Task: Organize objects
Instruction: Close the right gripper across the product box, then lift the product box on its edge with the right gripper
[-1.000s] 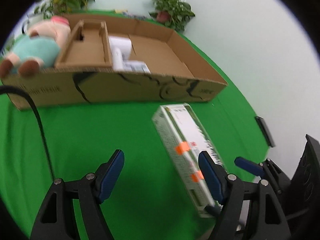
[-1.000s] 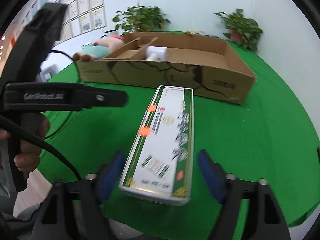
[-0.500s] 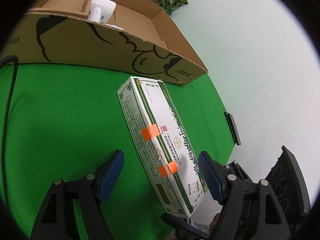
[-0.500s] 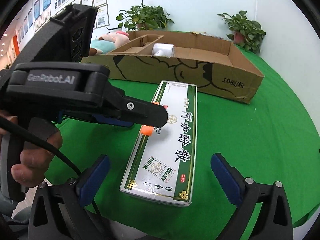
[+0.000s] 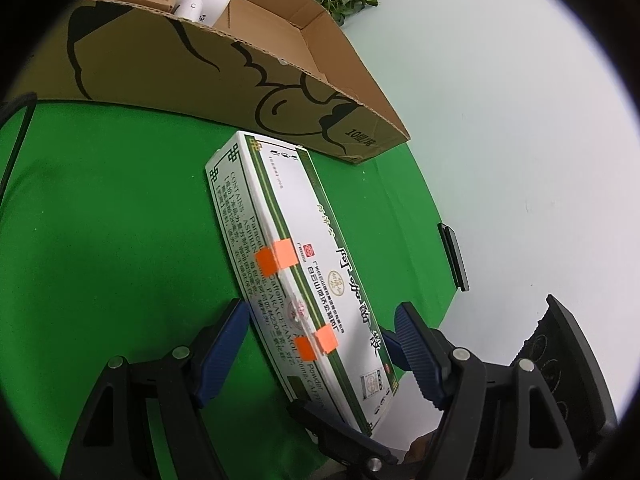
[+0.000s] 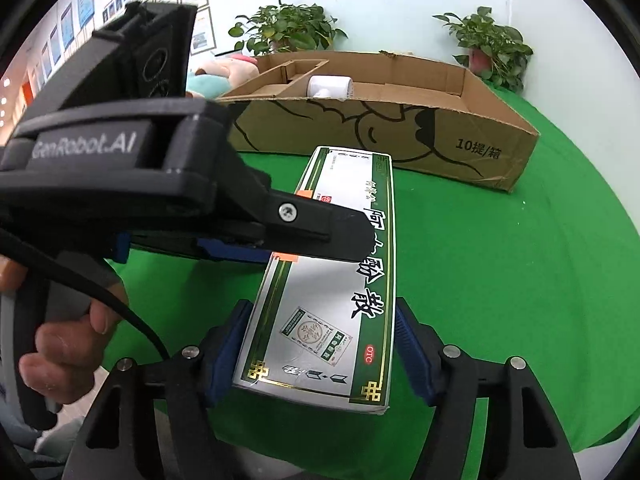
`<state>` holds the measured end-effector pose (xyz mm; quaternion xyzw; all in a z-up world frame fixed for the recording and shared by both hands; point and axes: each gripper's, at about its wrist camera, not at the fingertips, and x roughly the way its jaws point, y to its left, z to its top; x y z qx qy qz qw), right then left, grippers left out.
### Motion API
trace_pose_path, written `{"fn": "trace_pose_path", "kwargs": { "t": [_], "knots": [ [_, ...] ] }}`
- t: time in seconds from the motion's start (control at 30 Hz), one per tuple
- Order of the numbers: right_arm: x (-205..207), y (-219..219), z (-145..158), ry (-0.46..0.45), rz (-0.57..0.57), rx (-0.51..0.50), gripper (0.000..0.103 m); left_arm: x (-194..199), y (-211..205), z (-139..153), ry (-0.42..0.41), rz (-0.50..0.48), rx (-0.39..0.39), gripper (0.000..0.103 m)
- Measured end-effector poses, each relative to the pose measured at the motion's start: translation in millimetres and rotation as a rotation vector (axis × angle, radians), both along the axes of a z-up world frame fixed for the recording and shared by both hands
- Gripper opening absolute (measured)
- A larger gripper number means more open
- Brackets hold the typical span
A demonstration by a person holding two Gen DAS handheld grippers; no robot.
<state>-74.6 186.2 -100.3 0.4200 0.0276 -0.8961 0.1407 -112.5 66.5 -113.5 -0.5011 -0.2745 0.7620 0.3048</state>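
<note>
A long white-and-green medicine box (image 5: 296, 280) with orange tape tabs lies on the green table, pointing at the cardboard box. In the right wrist view the medicine box (image 6: 340, 280) sits between my right gripper's (image 6: 322, 344) blue pads, which press its near end on both sides. My left gripper (image 5: 320, 348) comes from the left side and straddles the box's middle. Its left pad touches the box side, its right pad stands just off the far edge. The left gripper's body (image 6: 160, 184) crosses over the box in the right wrist view.
An open cardboard box (image 6: 384, 120) stands behind, holding a white item (image 6: 330, 86) and a cardboard insert. A plush toy (image 6: 224, 72) lies at its left end. Potted plants (image 6: 492, 44) stand by the wall. A black cable (image 5: 16, 140) runs along the left. The table edge is near.
My right gripper has closed from wide open onto the near end of the medicine box. My left gripper has swung in over the box's middle and moved closer.
</note>
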Motion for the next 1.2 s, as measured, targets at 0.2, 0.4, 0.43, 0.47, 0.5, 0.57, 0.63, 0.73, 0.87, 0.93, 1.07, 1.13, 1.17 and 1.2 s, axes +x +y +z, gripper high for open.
{"fn": "trace_pose_path", "kwargs": {
  "t": [0.2, 0.4, 0.43, 0.47, 0.5, 0.57, 0.63, 0.73, 0.87, 0.93, 1.07, 1.13, 1.17, 1.2],
  "knots": [
    [-1, 7, 3, -0.007, -0.002, -0.074, 0.066, 3, 3, 0, -0.018, 0.01, -0.036, 0.055],
    [1, 3, 3, -0.012, 0.004, -0.082, 0.065, 8, 6, 4, -0.016, 0.01, -0.038, 0.051],
    [3, 3, 3, -0.01, 0.005, -0.081, 0.065, 9, 7, 6, -0.012, 0.009, -0.036, 0.049],
    [4, 2, 4, -0.006, 0.005, -0.077, 0.065, 11, 7, 8, -0.004, 0.009, -0.035, 0.048],
    [4, 2, 6, 0.002, 0.005, -0.073, 0.064, 12, 9, 12, 0.006, 0.007, -0.037, 0.047],
    [6, 1, 9, 0.017, 0.001, -0.068, 0.064, 14, 11, 22, 0.034, 0.005, -0.042, 0.045],
    [6, 1, 16, 0.041, -0.004, -0.067, 0.063, 15, 12, 33, 0.063, 0.011, -0.048, 0.044],
    [3, -1, 27, 0.078, -0.011, -0.057, 0.062, 14, 11, 51, 0.108, 0.024, -0.045, 0.043],
    [-7, -3, 49, 0.151, -0.011, -0.04, 0.061, 10, 12, 78, 0.181, 0.031, -0.062, 0.043],
    [-12, -4, 59, 0.182, -0.014, -0.034, 0.061, 7, 13, 92, 0.216, 0.031, -0.076, 0.043],
    [-23, -3, 78, 0.241, -0.019, -0.026, 0.061, -2, 17, 117, 0.274, 0.02, -0.096, 0.043],
    [-29, -3, 87, 0.266, -0.023, -0.018, 0.061, -7, 13, 126, 0.298, 0.012, -0.103, 0.043],
    [-32, -2, 91, 0.279, -0.026, -0.011, 0.061, -10, 12, 132, 0.311, 0.008, -0.108, 0.043],
    [-34, -2, 94, 0.289, -0.028, -0.006, 0.061, -12, 15, 135, 0.321, 0.006, -0.112, 0.043]
  ]
}}
